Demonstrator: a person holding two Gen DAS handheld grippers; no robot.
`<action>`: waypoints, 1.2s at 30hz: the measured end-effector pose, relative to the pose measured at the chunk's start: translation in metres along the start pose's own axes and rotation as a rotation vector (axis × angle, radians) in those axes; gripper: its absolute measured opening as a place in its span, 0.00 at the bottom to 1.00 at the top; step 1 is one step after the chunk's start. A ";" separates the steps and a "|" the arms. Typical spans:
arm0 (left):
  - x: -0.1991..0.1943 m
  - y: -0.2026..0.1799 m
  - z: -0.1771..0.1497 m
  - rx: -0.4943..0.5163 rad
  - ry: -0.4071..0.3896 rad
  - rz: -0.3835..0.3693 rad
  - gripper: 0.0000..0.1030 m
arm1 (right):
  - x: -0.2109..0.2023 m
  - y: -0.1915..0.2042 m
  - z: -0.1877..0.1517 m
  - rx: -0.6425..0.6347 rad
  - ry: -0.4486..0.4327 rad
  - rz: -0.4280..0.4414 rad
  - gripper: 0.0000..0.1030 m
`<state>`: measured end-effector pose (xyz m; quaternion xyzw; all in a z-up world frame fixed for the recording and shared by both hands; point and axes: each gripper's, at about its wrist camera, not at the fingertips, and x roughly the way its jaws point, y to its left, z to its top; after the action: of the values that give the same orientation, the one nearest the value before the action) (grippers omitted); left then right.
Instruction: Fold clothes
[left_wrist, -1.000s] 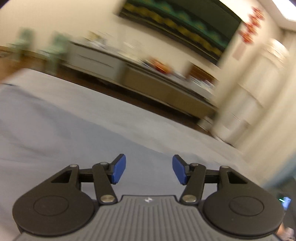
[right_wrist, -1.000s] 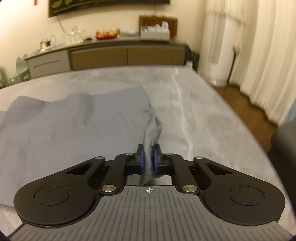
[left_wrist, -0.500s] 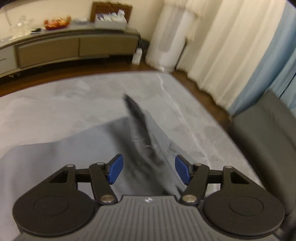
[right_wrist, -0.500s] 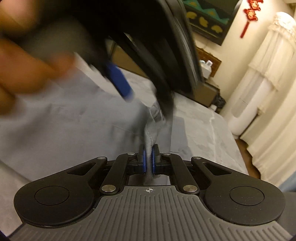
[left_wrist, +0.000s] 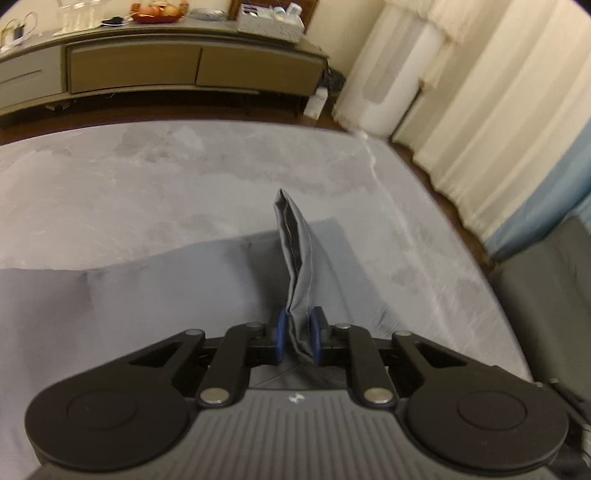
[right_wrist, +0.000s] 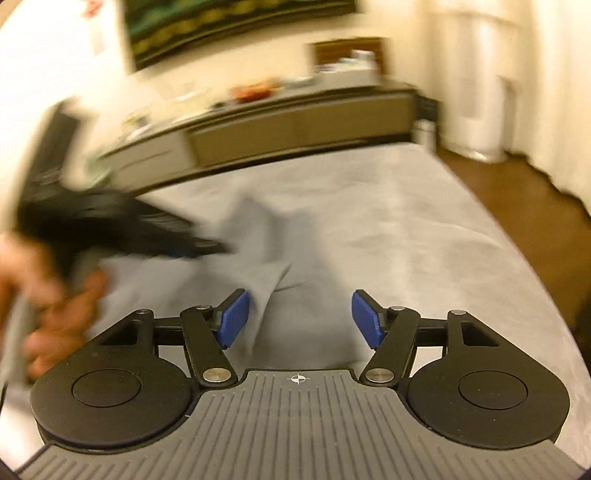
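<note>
Your left gripper has now closed its fingers on a raised corner of the grey garment, which lies on the carpet. Your right gripper has released it, fingers spread. The handover looks done; you can start the fold.

Your work surface is a bed covered in a pale grey, slightly mottled spread, reaching almost to the far sideboard. Directly on it lies a grey-blue garment, spread flat over the near left part; one edge rises off the bed in a narrow upright fold.
</note>
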<state>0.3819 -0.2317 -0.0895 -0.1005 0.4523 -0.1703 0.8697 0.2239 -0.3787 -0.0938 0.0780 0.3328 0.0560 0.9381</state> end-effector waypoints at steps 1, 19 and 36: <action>-0.003 -0.002 0.001 -0.007 -0.006 -0.006 0.10 | 0.006 -0.004 -0.005 0.004 0.022 -0.038 0.60; 0.022 -0.055 0.041 0.003 -0.051 -0.027 0.05 | -0.002 -0.048 -0.001 0.207 -0.021 0.160 0.00; -0.079 0.086 -0.048 0.001 -0.219 0.130 0.26 | 0.005 -0.070 -0.007 0.272 0.019 0.075 0.57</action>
<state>0.3183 -0.1223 -0.0852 -0.0887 0.3602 -0.1017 0.9231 0.2265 -0.4458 -0.1151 0.2162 0.3432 0.0464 0.9129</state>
